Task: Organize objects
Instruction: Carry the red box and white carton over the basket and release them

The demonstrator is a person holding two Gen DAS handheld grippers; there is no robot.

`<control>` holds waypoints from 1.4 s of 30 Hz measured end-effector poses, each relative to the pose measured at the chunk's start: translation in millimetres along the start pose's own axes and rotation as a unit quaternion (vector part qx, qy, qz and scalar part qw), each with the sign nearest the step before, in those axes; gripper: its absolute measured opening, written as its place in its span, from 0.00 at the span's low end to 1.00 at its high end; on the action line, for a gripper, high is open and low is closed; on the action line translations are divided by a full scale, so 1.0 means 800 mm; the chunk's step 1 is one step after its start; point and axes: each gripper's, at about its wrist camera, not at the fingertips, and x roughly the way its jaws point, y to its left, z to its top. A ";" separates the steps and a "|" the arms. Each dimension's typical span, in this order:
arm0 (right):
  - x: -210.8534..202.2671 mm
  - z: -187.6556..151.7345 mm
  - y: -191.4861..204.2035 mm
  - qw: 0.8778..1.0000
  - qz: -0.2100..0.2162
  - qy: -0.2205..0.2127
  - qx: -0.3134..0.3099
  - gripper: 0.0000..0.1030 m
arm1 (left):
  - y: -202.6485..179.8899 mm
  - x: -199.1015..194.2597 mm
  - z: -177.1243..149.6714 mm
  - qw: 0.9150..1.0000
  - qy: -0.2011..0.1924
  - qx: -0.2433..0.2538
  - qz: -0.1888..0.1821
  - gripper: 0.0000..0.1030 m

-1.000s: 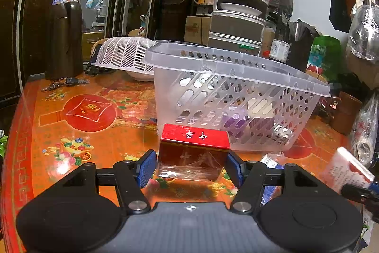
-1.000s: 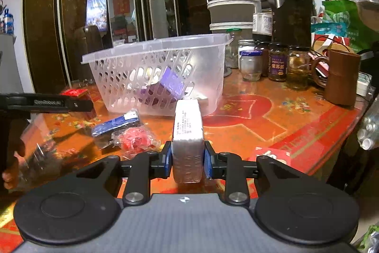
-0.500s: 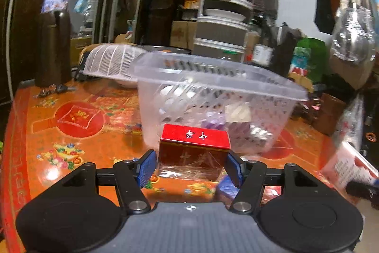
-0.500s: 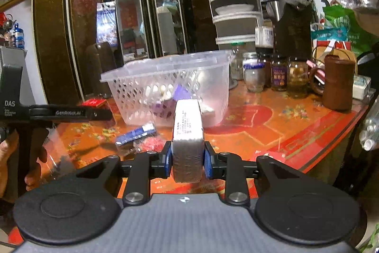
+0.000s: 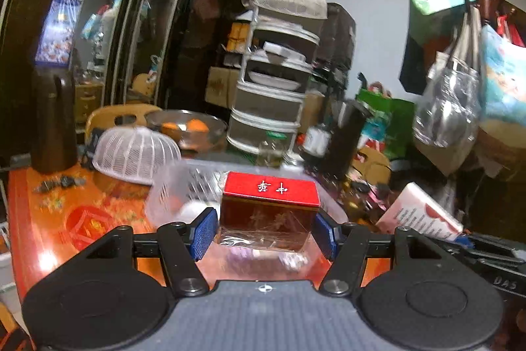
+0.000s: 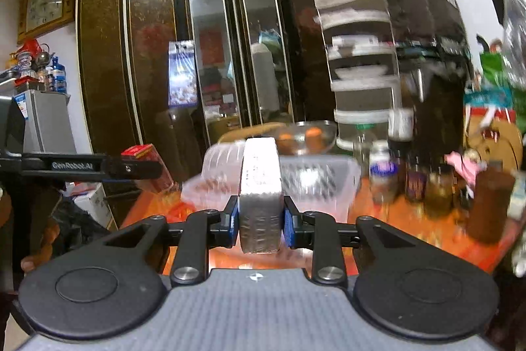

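Left wrist view shows the left gripper [image 5: 264, 231], clamped on the red-lidded box [image 5: 269, 209], now lifted above the clear basket [image 5: 179, 196] at 12 o'clock, while the right gripper [image 6: 259, 224] pinches the white packet [image 6: 260, 193] alongside, likely both ready to drop in.

My left tool [image 5: 264, 231] clamps a red-lidded box [image 5: 269, 210] between its blue pads [image 5: 204, 232], holding it level above the clear plastic basket [image 5: 184, 198], which looks blurred. Behind the basket, a white mesh cover [image 5: 136, 155] sits on the orange patterned worktop [image 5: 49, 219], near a dark jug [image 5: 52, 124]. At far right, a white packet [image 5: 420, 214] juts in, tilted.
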 end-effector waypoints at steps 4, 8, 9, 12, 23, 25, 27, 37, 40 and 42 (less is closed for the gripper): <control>0.033 0.037 -0.003 0.999 -0.009 0.014 -0.028 0.29 | -0.004 0.035 0.038 1.000 0.016 -0.006 -0.003 0.64; 0.094 0.064 -0.021 0.998 -0.017 0.058 -0.016 0.29 | -0.026 0.096 0.068 0.997 0.070 0.025 0.016 0.63; 0.116 0.068 -0.029 0.997 -0.020 0.075 -0.007 0.29 | -0.028 0.105 0.070 0.997 0.076 0.027 0.020 0.63; 0.174 0.068 -0.048 0.992 -0.051 0.118 0.000 0.29 | -0.017 0.142 0.071 0.995 0.097 0.011 0.030 0.63; 0.296 0.034 -0.076 0.969 -0.073 0.237 0.000 0.29 | 0.048 0.279 0.032 0.974 0.206 -0.021 0.091 0.63; 0.305 0.033 -0.076 0.968 -0.071 0.242 -0.001 0.29 | 0.054 0.280 0.028 0.974 0.207 -0.029 0.086 0.63; 0.308 0.031 -0.078 0.967 -0.066 0.247 0.001 0.29 | 0.059 0.282 0.025 0.974 0.209 -0.037 0.084 0.64; 0.247 0.050 -0.059 0.987 -0.064 0.146 -0.014 0.88 | 0.047 0.213 0.031 0.993 0.107 -0.018 0.048 0.98; 0.182 0.044 -0.053 0.995 -0.056 0.085 0.004 1.00 | 0.040 0.149 0.017 0.998 0.053 -0.018 0.014 1.00; 0.142 0.029 -0.049 0.997 -0.043 0.066 0.004 1.00 | 0.038 0.105 -0.006 0.999 0.026 -0.017 0.007 1.00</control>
